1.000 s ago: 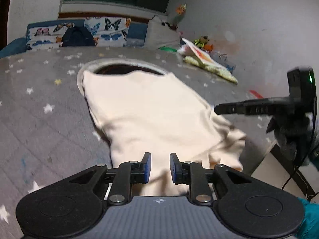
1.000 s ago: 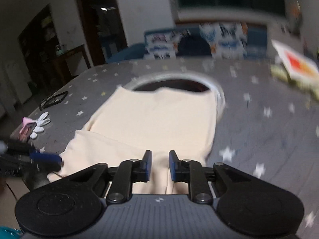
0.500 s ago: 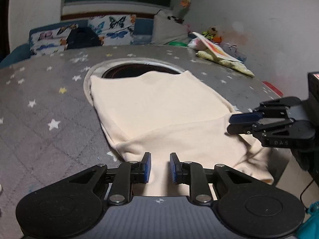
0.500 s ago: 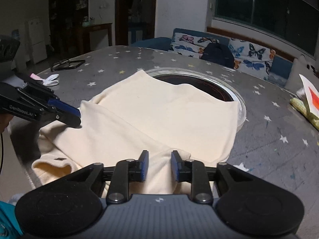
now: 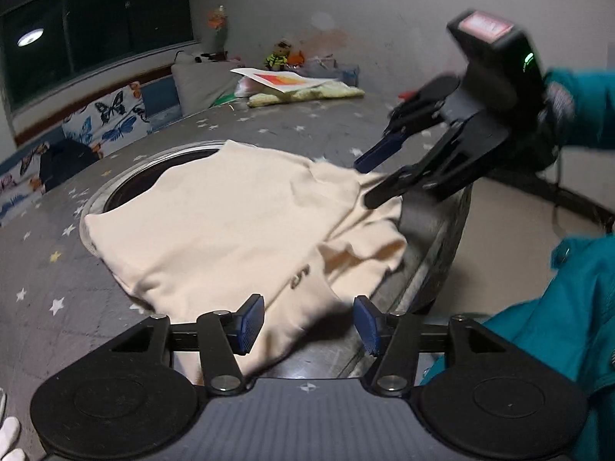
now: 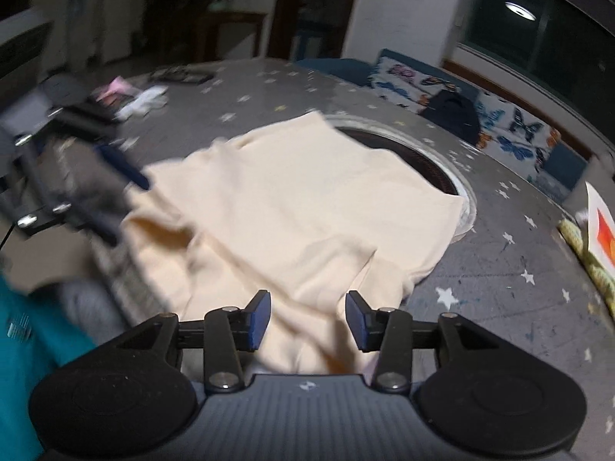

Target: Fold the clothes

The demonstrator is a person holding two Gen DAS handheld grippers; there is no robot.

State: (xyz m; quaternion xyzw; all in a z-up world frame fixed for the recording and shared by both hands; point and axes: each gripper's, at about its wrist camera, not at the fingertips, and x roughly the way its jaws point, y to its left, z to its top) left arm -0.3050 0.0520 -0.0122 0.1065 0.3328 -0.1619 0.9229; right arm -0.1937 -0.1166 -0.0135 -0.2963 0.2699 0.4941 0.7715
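Observation:
A cream garment (image 5: 230,223) lies partly folded on the grey star-patterned table (image 5: 46,276), its near end rumpled at the table edge. It also shows in the right wrist view (image 6: 300,207). My left gripper (image 5: 309,320) is open above the garment's near edge, with nothing between its jaws. My right gripper (image 6: 307,320) is open over the garment's near right corner, empty. The right gripper also shows in the left wrist view (image 5: 380,176), open above the cloth's right side. The left gripper is a blur at the left of the right wrist view (image 6: 115,199).
A round dark recess with a metal rim (image 6: 415,153) sits in the table under the garment's far end. A booklet on a yellow cloth (image 5: 292,84) lies at the back. A butterfly-print sofa (image 6: 499,130) stands beyond the table. Small items (image 6: 130,100) lie at the far left.
Both grippers have opened and let go of the garment's near edge. The cloth has dropped onto the table, and both views have swung outward.

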